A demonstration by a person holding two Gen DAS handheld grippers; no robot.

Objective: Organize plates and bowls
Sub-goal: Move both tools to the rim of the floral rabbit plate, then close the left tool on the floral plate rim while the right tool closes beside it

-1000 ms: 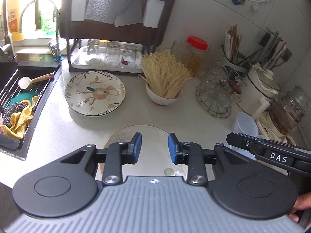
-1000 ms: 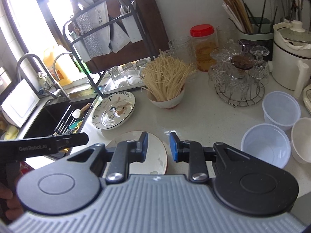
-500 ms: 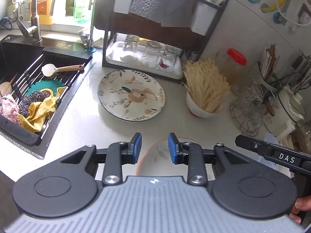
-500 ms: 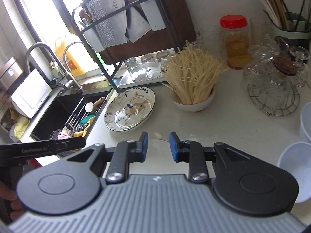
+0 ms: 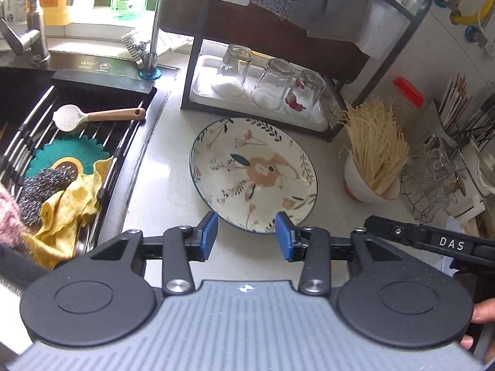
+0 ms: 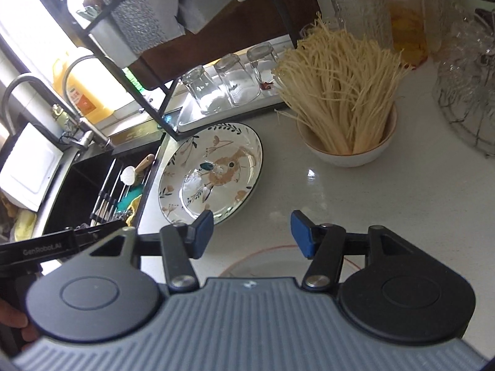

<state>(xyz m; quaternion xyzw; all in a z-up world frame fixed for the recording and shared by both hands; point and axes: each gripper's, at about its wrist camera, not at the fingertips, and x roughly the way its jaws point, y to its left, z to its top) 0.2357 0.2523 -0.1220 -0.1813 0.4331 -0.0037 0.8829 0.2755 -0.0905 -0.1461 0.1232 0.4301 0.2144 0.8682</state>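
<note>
A flower-patterned plate (image 5: pixel 253 173) (image 6: pixel 213 170) lies flat on the pale counter, just right of the sink. My left gripper (image 5: pixel 246 235) hovers at the plate's near rim; its jaws are opening and nothing is between them. My right gripper (image 6: pixel 252 232) is right of and nearer than that plate, jaws opening over bare counter, holding nothing. A second plate with a thin red rim (image 6: pixel 278 262) lies under the right gripper, mostly hidden by its body. A white bowl (image 6: pixel 349 151) (image 5: pixel 368 185) full of dry noodles stands to the right.
A black sink (image 5: pixel 62 142) with a rack, cloths and a brush lies left. A dark dish rack (image 5: pixel 272 71) with upturned glasses (image 5: pixel 273 85) stands behind the plate. A red-lidded jar (image 6: pixel 399 12) and a wire stand of glassware (image 5: pixel 433 176) crowd the right.
Both grippers moved forward, leftward and lower toward the patterned plate, leaving the red-rimmed plate behind. Both pairs of jaws have widened. The plastic bowls have left the right wrist view.
</note>
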